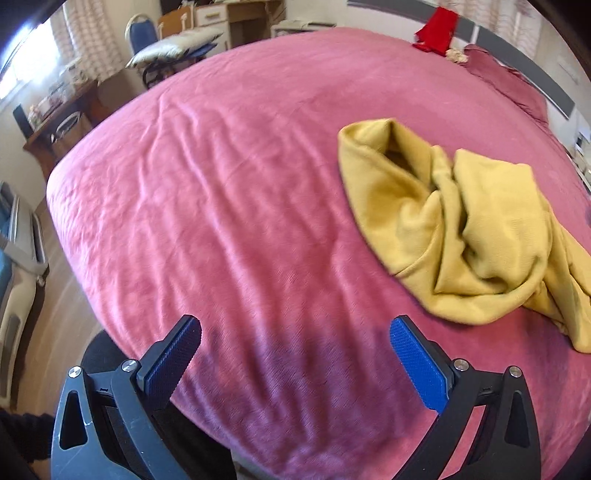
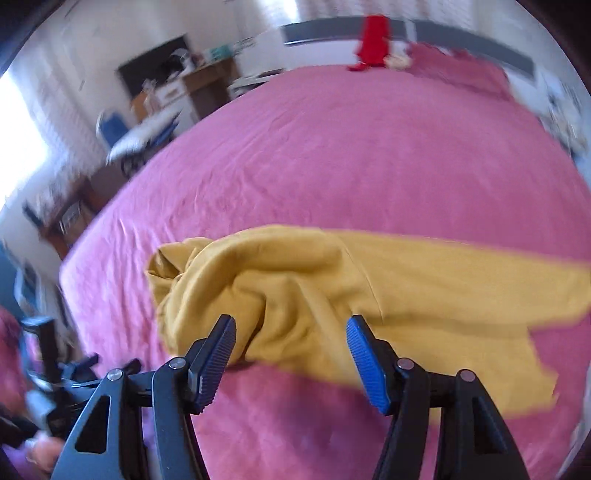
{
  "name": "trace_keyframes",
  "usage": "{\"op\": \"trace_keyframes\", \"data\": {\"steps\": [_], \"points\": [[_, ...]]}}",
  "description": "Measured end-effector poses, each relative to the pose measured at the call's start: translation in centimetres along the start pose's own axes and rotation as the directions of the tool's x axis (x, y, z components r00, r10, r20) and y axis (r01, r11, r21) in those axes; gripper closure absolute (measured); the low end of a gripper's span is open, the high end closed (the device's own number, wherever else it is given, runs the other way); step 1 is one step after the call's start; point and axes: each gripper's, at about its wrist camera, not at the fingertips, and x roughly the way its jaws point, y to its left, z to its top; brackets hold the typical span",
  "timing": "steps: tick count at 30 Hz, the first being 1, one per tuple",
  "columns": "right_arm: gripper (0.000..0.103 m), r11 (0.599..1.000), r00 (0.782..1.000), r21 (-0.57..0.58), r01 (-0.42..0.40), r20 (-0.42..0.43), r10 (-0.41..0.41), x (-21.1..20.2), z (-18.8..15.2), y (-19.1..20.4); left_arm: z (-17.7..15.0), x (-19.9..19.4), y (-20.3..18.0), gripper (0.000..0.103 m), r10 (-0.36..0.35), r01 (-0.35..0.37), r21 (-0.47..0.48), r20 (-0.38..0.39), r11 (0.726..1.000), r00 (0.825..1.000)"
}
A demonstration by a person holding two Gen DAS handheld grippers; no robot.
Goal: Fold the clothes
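A crumpled mustard-yellow cotton garment (image 1: pixel 465 229) lies on a wide pink plush bedspread (image 1: pixel 229 206), toward its right side in the left wrist view. The left gripper (image 1: pixel 295 334) hangs over bare bedspread to the left of the garment and nearer the camera, apart from it. The right gripper (image 2: pixel 291 326) stands just before the garment's near edge. At the far end of the bed, a bright red cloth item (image 1: pixel 436 31) sits beside a pink pillow (image 1: pixel 506 79) on its right.

Ahead of my right fingers (image 2: pixel 291 338), the mustard-yellow garment (image 2: pixel 332 295) lies crumpled (one part spread flat rightward) on the pink bed (image 2: pixel 332 147).
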Motion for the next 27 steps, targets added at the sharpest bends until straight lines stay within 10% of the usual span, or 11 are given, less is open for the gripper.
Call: {"op": "trace_keyframes", "data": {"steps": [7,10,13,19,23,27], "points": [[0.04,0.977,0.954,-0.21,-0.048,-0.298,-0.017,11.1,6.4,6.0,0.0,0.2,-0.5,0.001,-0.007,0.007,-0.016,-0.006,1.0,1.0],[0.063,0.956,0.944,-0.295,0.002,-0.314,-0.099,14.1,5.3,7.1,0.0,0.4,0.0,0.001,-0.003,0.001,-0.053,-0.039,0.999,0.999],[0.086,0.97,0.97,-0.242,-0.031,-0.24,-0.029,11.9,4.2,5.8,-0.2,0.1,0.4,0.001,0.011,-0.013,-0.079,-0.026,0.997,1.0],[0.091,0.978,0.979,0.066,-0.2,-0.018,0.201,-0.7,-0.8,-0.9,-0.3,-0.4,-0.9,0.001,-0.001,-0.004,-0.101,-0.043,0.995,0.999],[0.091,0.953,0.973,0.199,-0.229,0.078,0.218,-8.7,-7.6,-4.3,-0.8,-2.1,-3.3,0.001,-0.004,0.004,-0.055,-0.005,0.998,1.0],[0.09,0.955,0.99,0.265,-0.134,-0.005,0.141,-11.4,-14.9,-5.6,-1.5,-3.0,-6.5,0.001,-0.021,0.021,0.001,-0.002,1.0,1.0]]}}
